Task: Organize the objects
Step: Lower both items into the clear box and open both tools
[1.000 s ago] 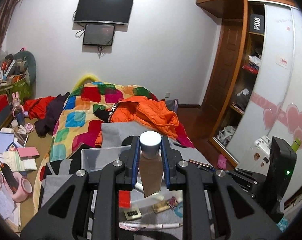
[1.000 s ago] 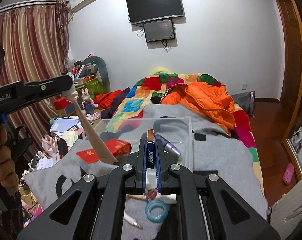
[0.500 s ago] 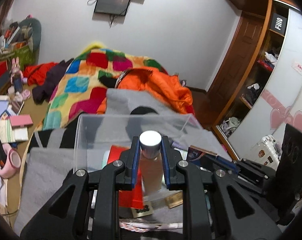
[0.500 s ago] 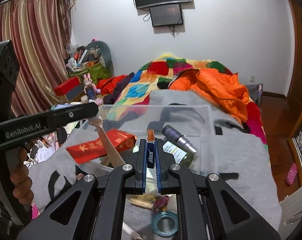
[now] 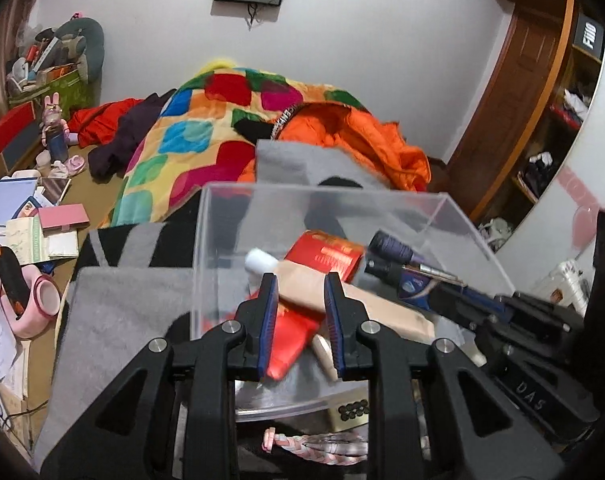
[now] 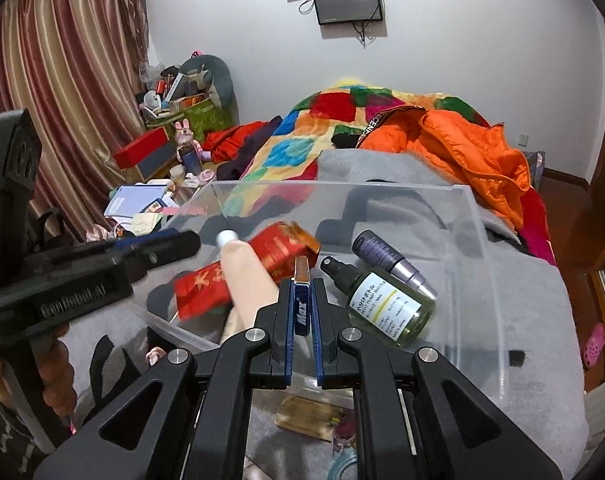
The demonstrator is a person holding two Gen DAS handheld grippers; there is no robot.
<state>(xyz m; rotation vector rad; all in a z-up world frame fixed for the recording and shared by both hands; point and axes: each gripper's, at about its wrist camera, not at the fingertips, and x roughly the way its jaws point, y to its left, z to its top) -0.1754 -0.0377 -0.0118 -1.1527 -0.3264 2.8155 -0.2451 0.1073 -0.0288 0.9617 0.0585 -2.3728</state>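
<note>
A clear plastic box [image 5: 322, 200] [image 6: 482, 240] stands on the grey blanket. In it lie a red packet [image 5: 326, 254] [image 6: 278, 252], a green spray bottle [image 6: 386, 304] and a purple-capped bottle [image 6: 386, 258] [image 5: 394, 248]. A beige tube with a silver cap [image 5: 302, 284] [image 6: 242, 276] is blurred and lies tilted in the box on the red packet. My left gripper [image 5: 300, 320] is open above the box, apart from the tube. My right gripper [image 6: 302, 320] is shut on a thin blue "Max" box [image 6: 301, 304] over the box's near edge.
On the blanket before the box lie a braided pink cord [image 5: 314, 444], a small gold case [image 6: 310, 416] and a teal tape ring [image 6: 342, 468]. A bed with a patchwork quilt [image 5: 206, 140] and an orange jacket [image 5: 366, 144] lies behind. Clutter covers the floor at left.
My left gripper moved down over the box, opened and let go of the beige tube, which dropped into the box. My right gripper moved forward over the box with the blue box.
</note>
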